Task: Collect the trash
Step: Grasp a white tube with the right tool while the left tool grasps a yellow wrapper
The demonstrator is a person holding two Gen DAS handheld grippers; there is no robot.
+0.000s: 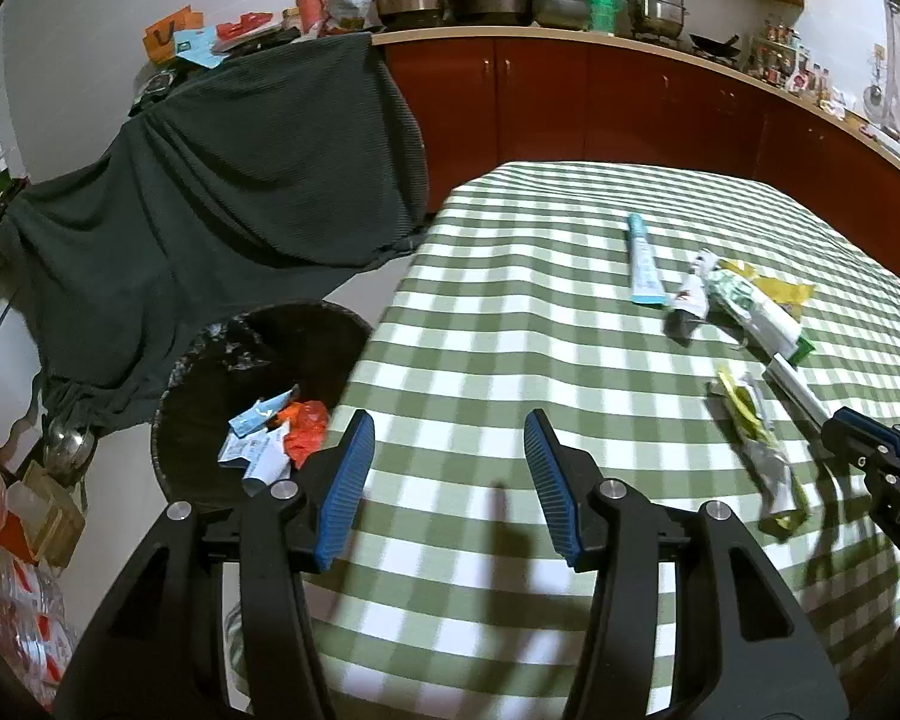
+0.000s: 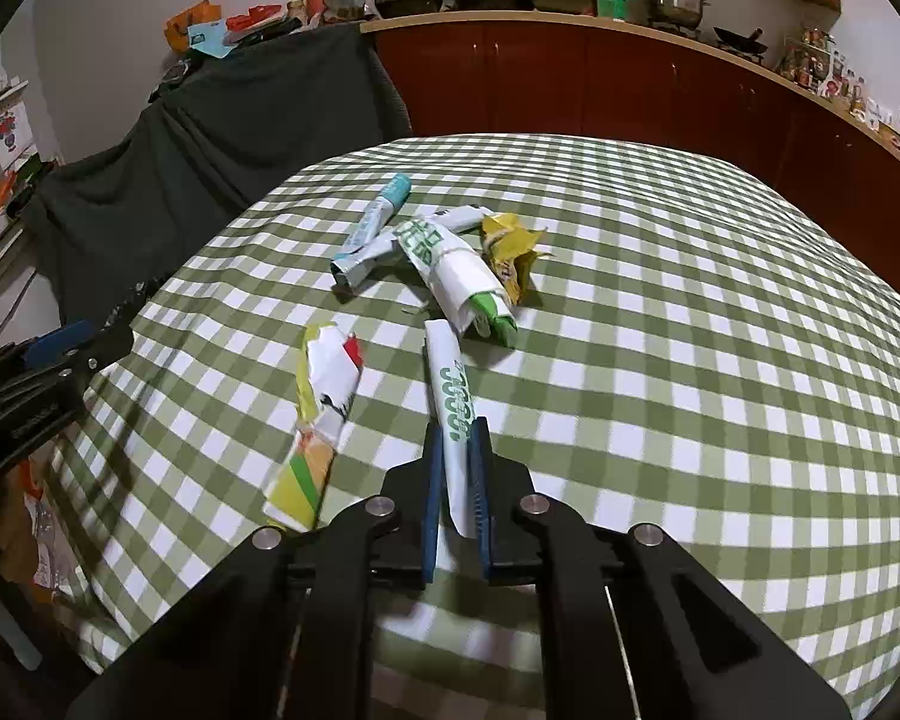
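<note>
Leftmost, a dark trash bin (image 1: 258, 396) stood on the floor just beside the worktop (image 1: 510, 312), with blue, white and orange wrappers (image 1: 273, 441) already lying in it. Next, the left gripper (image 1: 447, 483) hovered over the worktop's near left edge, its blue pads spread wide and empty. Further right on the green checked cloth lay a blue-and-white tube wrapper (image 2: 378, 217), a flattened yellow-and-white packet (image 2: 315, 426), a crumpled green-and-white pack (image 2: 456, 273) and a scrunched yellow wrapper (image 2: 510, 249), clustered near the middle. Nearest the right side, the right gripper (image 2: 456, 480) had its blue pads pressed together on the near end of a rolled white wrapper with green print (image 2: 450, 396), which stuck out forward between them toward the cluster. That wrapper looked light, thin and soft, likely to bend or slip if pinched at a tip, so a hold across its rolled middle seemed safest
</note>
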